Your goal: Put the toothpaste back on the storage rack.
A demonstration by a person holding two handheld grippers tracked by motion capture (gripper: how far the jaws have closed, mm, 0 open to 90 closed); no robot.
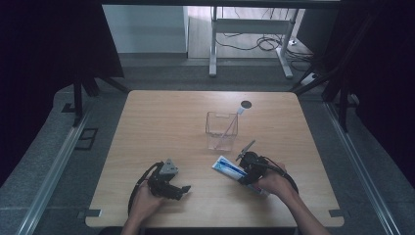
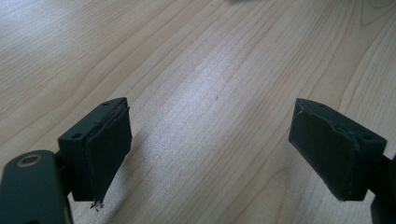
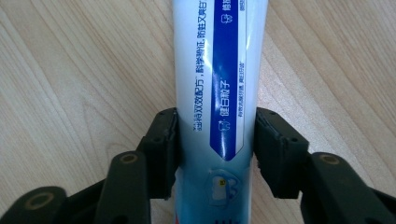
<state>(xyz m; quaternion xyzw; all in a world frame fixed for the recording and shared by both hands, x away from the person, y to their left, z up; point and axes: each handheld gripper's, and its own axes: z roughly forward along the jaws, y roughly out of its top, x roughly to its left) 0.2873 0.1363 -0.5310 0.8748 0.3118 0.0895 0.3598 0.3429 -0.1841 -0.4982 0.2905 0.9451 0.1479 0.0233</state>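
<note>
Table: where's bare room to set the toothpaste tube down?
Free: the far-left table beside the clear container, and the strip right of it. Crowded: the near edge, with the left gripper and the right gripper clamping the toothpaste tube.

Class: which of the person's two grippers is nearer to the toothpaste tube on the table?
Right. The right gripper has its jaws closed on the toothpaste tube. The left gripper sits open over bare table, well to the tube's left.
</note>
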